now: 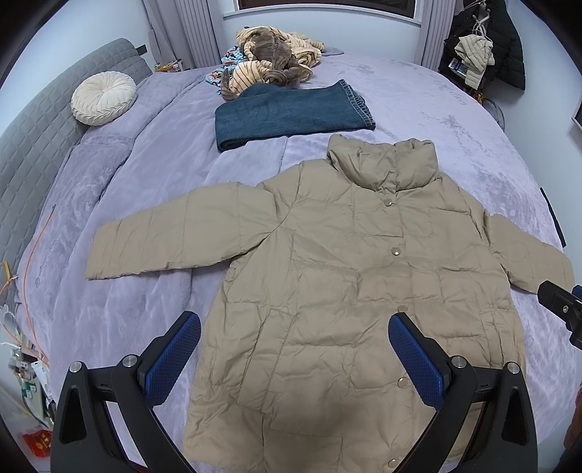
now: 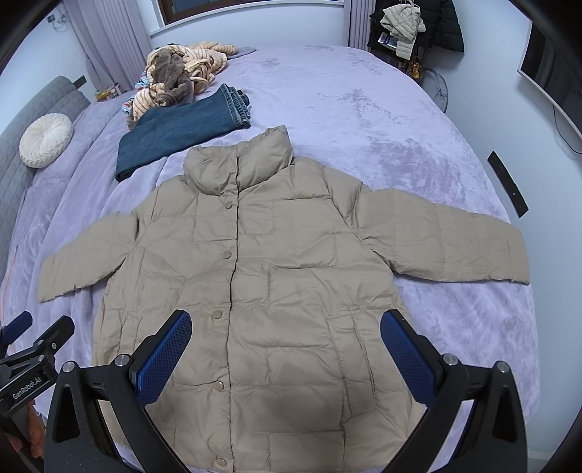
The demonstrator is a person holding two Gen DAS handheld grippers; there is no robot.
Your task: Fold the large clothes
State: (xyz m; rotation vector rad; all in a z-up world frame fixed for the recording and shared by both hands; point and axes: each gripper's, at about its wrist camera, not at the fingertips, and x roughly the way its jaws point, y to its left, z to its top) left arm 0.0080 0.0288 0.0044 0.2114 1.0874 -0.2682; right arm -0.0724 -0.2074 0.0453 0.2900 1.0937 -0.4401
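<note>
Flat on the near half of the bed [image 1: 418, 94] lies the jacket [image 1: 327, 276], front up, snaps done, collar toward the far side, both sleeves spread out left and right. Left gripper [image 1: 294, 327] hangs over the lower left front, jaws wide apart, nothing between them. Right gripper [image 2: 285, 325] hovers over the lower right front, also spread wide and holding nothing. Right view gives the whole right sleeve [image 2: 447, 243] to its cuff near the bed's right edge; the left view cuts that cuff off but shows the left sleeve [image 1: 163, 240] full length. Each camera catches the other gripper at its frame edge. Just beyond the collar, folded jeans [image 1: 291, 116], close but apart from it. Farther back, a pile of striped clothes [image 1: 272, 58]. A round cushion [image 1: 103, 97] sits far left by the grey headboard [image 1: 40, 138]. Bare blanket spreads wide on the far right; coats [image 2: 414, 25] hang in the far right corner.
</note>
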